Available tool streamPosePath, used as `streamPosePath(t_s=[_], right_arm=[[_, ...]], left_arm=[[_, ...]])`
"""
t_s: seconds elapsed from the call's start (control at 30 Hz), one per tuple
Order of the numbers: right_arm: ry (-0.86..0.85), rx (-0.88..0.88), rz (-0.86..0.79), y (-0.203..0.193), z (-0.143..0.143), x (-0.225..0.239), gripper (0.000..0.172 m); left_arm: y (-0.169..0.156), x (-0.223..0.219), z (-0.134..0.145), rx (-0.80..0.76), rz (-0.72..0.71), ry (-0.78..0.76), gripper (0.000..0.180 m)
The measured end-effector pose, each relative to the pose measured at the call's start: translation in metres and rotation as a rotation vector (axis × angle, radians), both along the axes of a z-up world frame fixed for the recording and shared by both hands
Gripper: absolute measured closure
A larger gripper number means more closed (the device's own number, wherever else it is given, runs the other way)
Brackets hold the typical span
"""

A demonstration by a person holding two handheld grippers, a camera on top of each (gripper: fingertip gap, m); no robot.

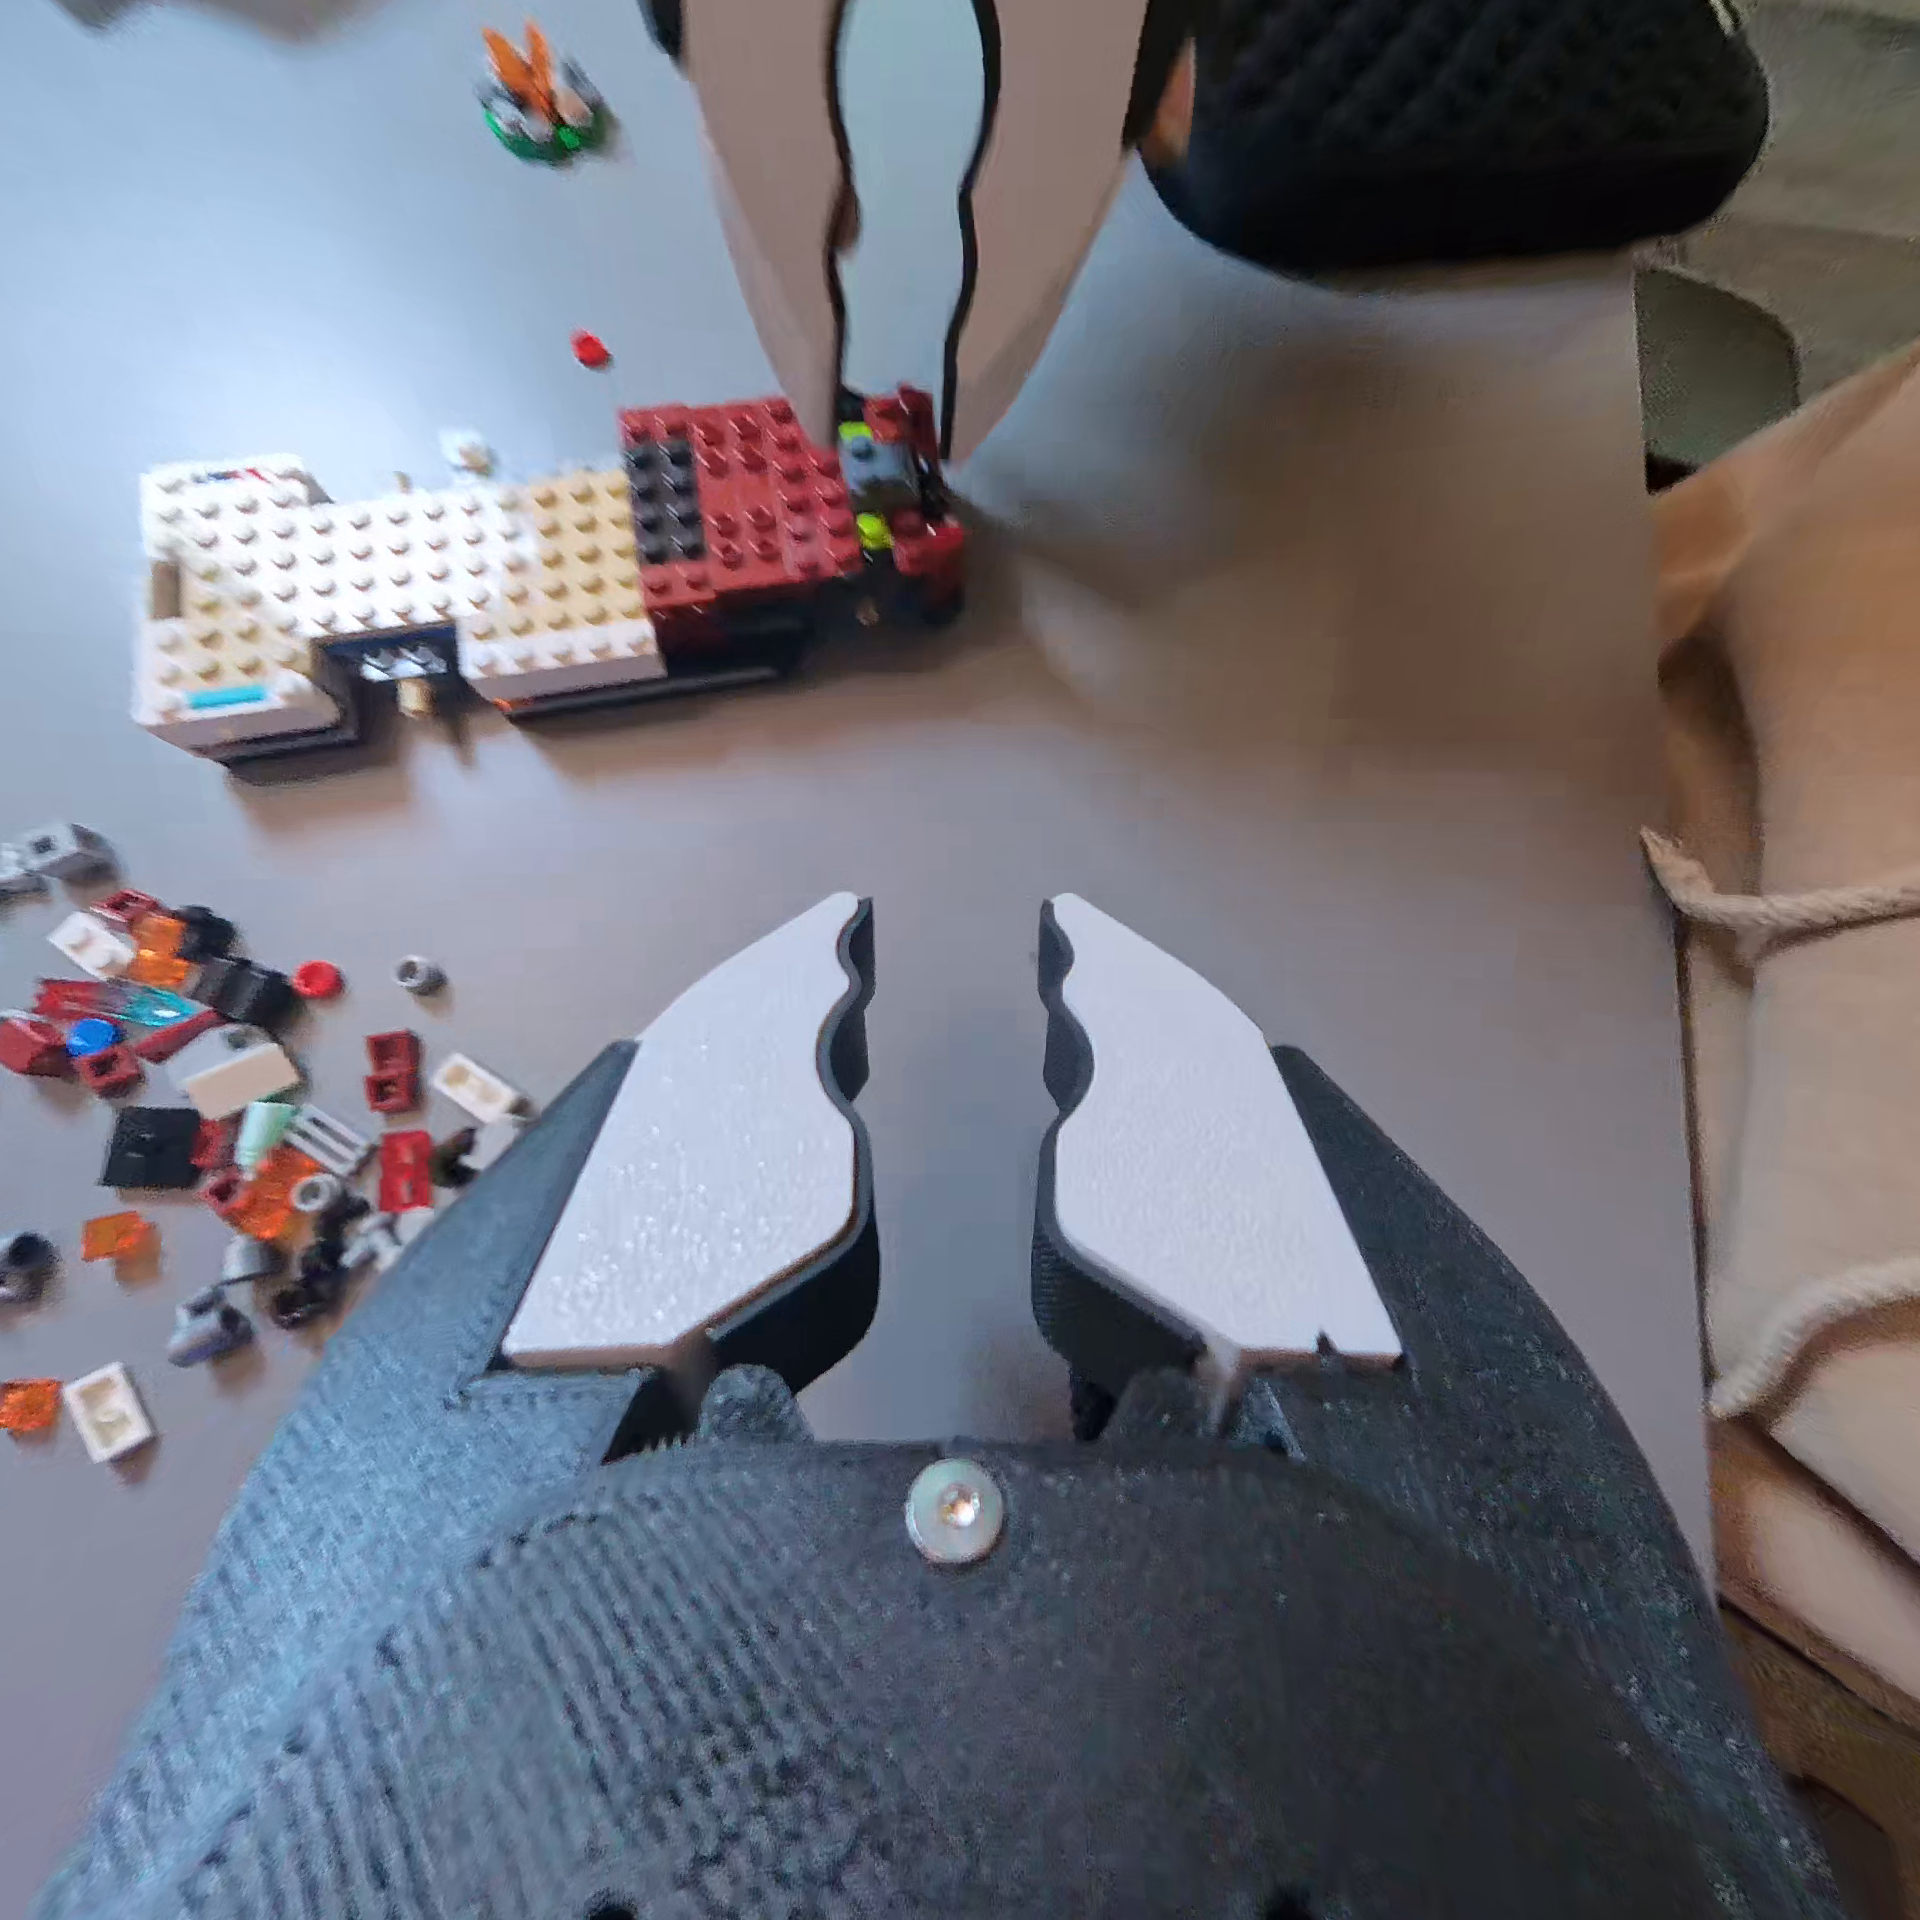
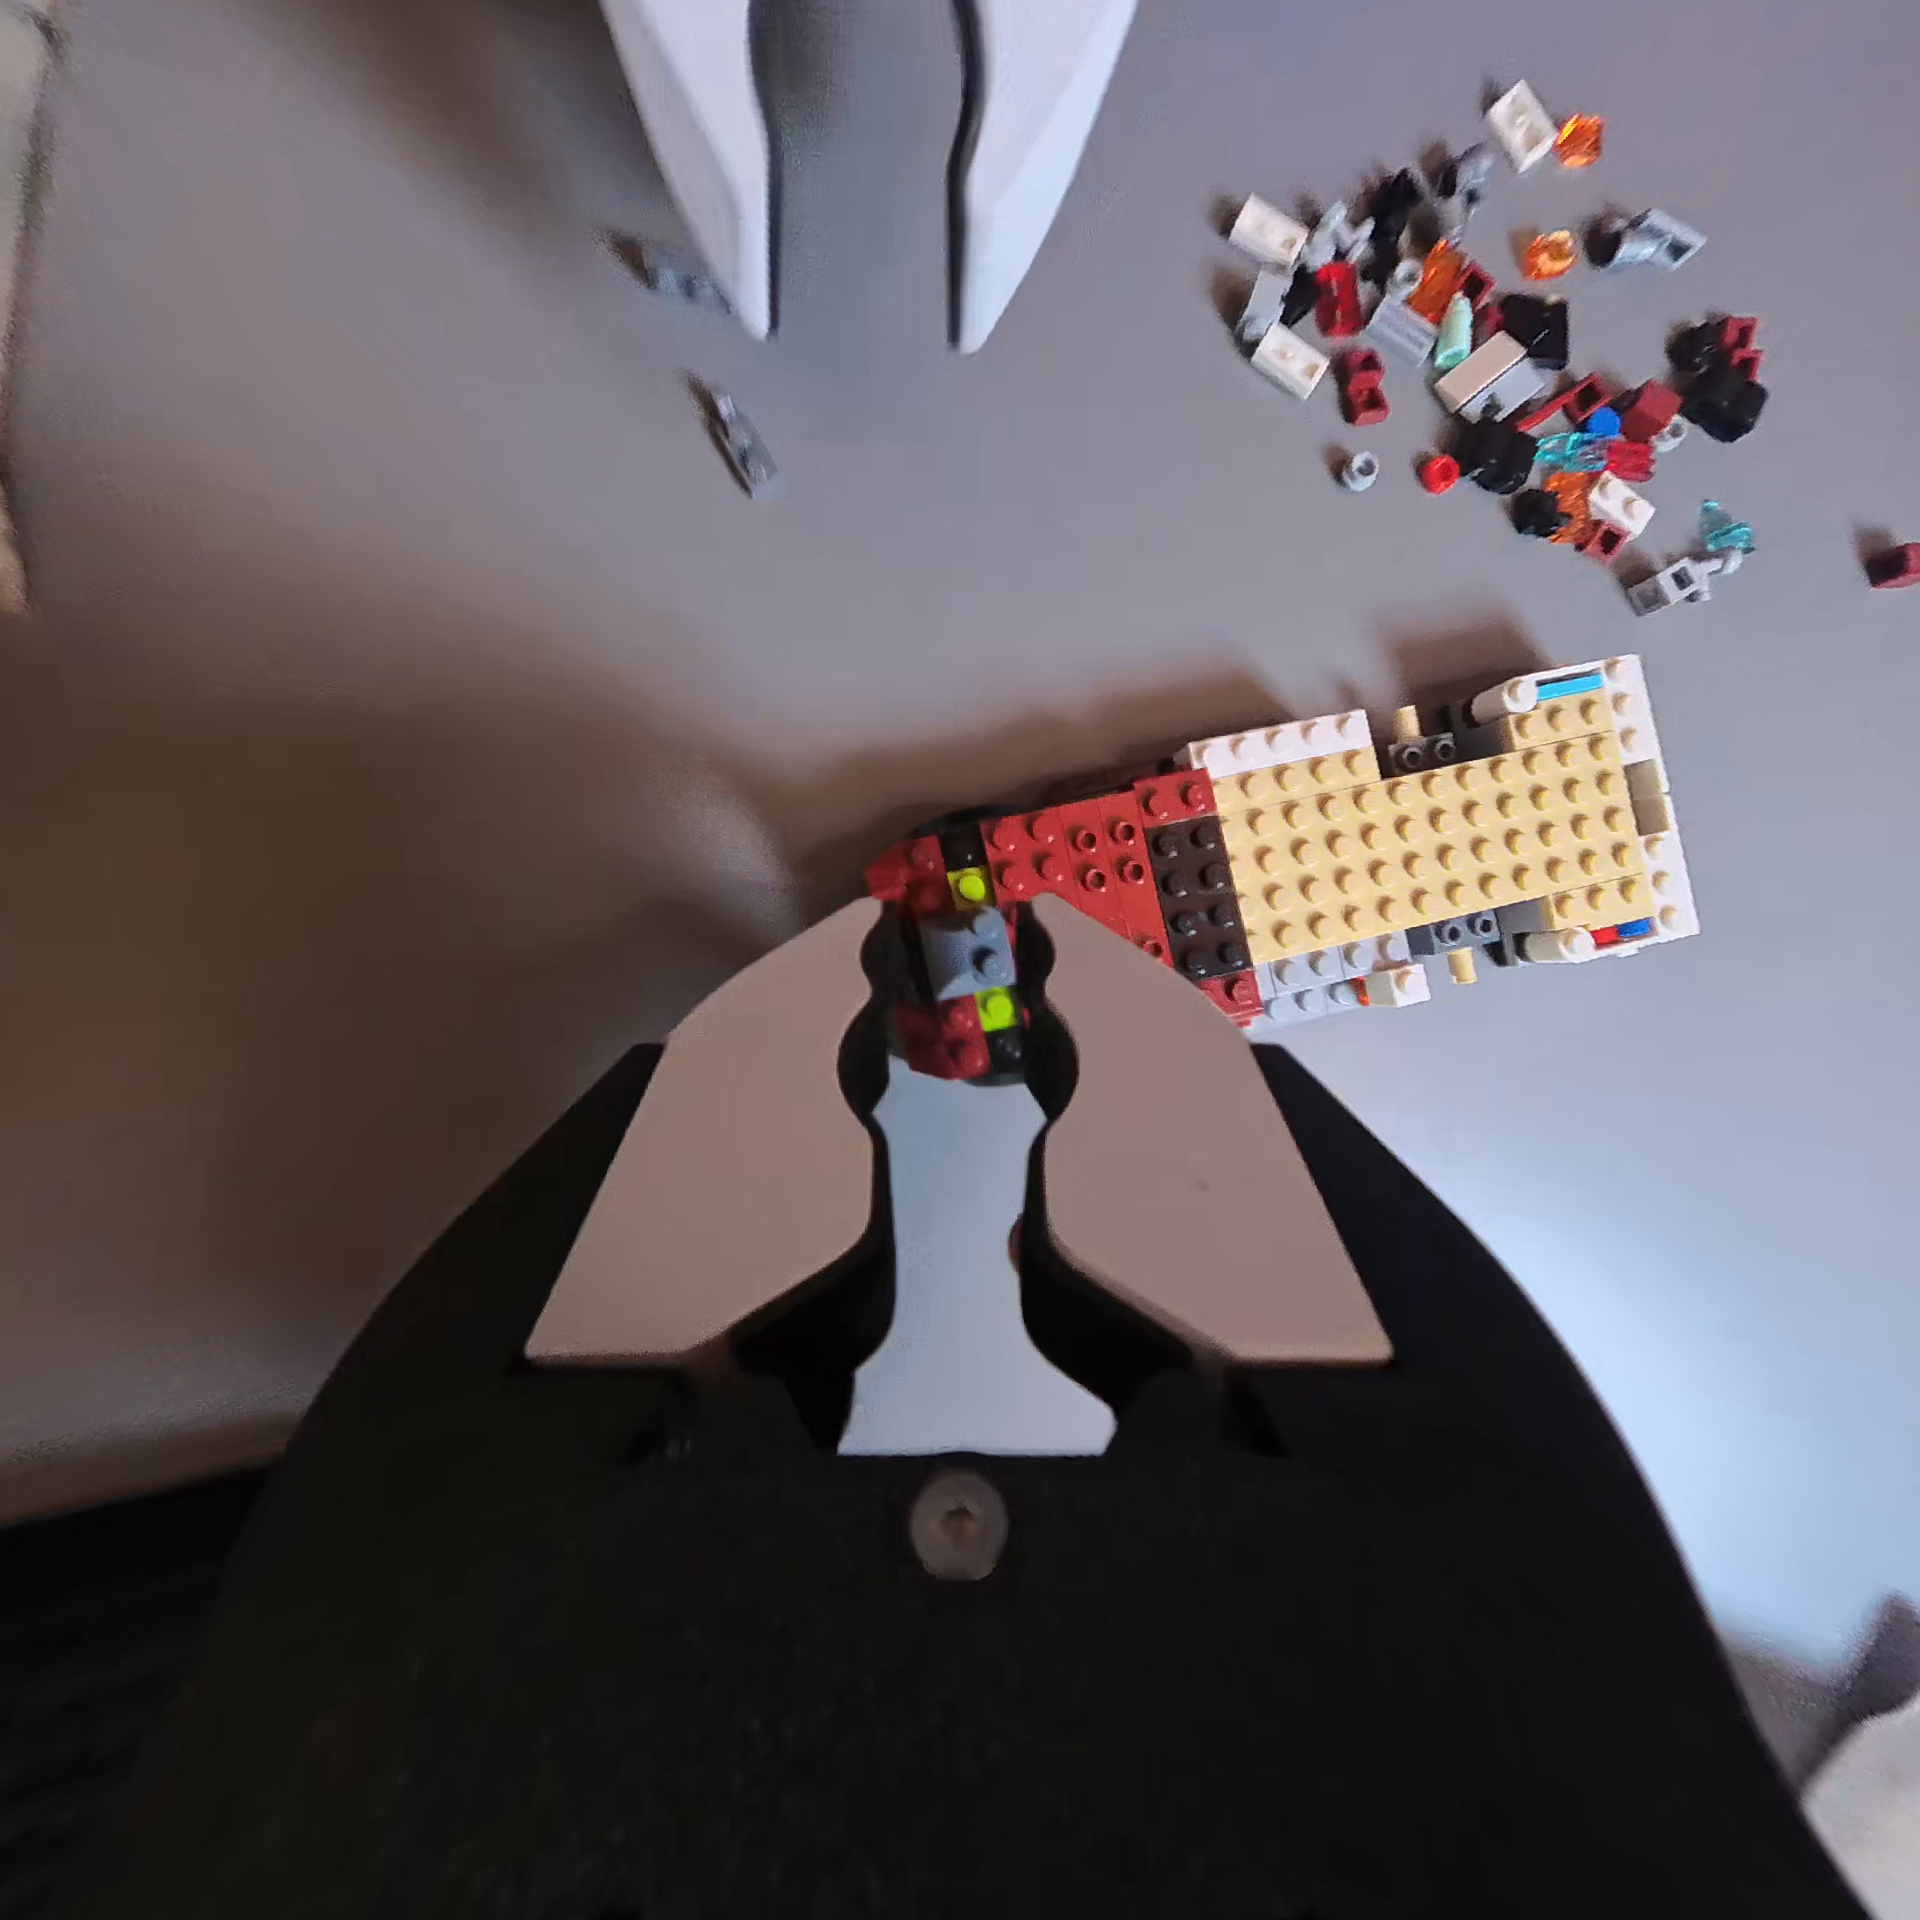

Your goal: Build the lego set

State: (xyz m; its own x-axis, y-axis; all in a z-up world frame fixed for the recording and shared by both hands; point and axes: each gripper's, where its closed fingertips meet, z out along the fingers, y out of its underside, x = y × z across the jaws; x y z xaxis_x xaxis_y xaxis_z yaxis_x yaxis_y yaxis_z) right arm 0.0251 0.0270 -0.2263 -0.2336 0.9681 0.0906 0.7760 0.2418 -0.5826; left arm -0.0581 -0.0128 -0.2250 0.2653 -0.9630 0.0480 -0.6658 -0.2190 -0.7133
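Note:
A long brick model lies on the grey table (image 1: 1247, 779), white and tan with a dark red end (image 1: 416, 561) (image 2: 1434, 831). My right gripper (image 2: 956, 914) is open and straddles the red end; a grey sloped brick (image 2: 966, 951) sits on the model between lime studs, with dark gaps between it and both pads. The left wrist view shows the same gripper (image 1: 894, 436) reaching down over that end. My left gripper (image 1: 956, 914) is open and empty above bare table, short of the model; it also shows in the right wrist view (image 2: 862, 332).
A pile of several small loose bricks (image 1: 208, 1122) (image 2: 1475, 343) lies beside the model. A small grey piece (image 2: 743, 436) lies near the left fingertips. A red round stud (image 1: 590, 348) and an orange-green piece (image 1: 540, 94) lie farther off. Beige fabric (image 1: 1787, 935) borders the table's edge. My hands' fingertips stand some 10 cm from each other. Between my right fingertips and the red round stud (image 1: 590, 348) there is roughly 10 cm.

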Motion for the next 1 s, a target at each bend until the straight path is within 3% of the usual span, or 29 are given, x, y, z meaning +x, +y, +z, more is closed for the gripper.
streamPosePath(t_s=[0.17,0.37,0.53,1.0], right_arm=[[0.172,0.000,-0.080,-0.005,0.026,0.008,0.146],[0.199,0.010,-0.145,-0.012,0.018,0.032,0.147],[0.216,0.005,-0.162,-0.017,0.016,0.036,0.150],[0.215,-0.024,-0.108,-0.035,0.009,0.019,0.153]], left_arm=[[-0.026,-0.002,-0.029,-0.083,-0.068,0.178,0.151],[-0.033,0.001,-0.039,-0.088,-0.101,0.249,0.159],[-0.033,0.002,-0.039,-0.071,-0.112,0.247,0.171],[-0.017,0.034,-0.035,0.032,-0.094,0.112,0.172]])
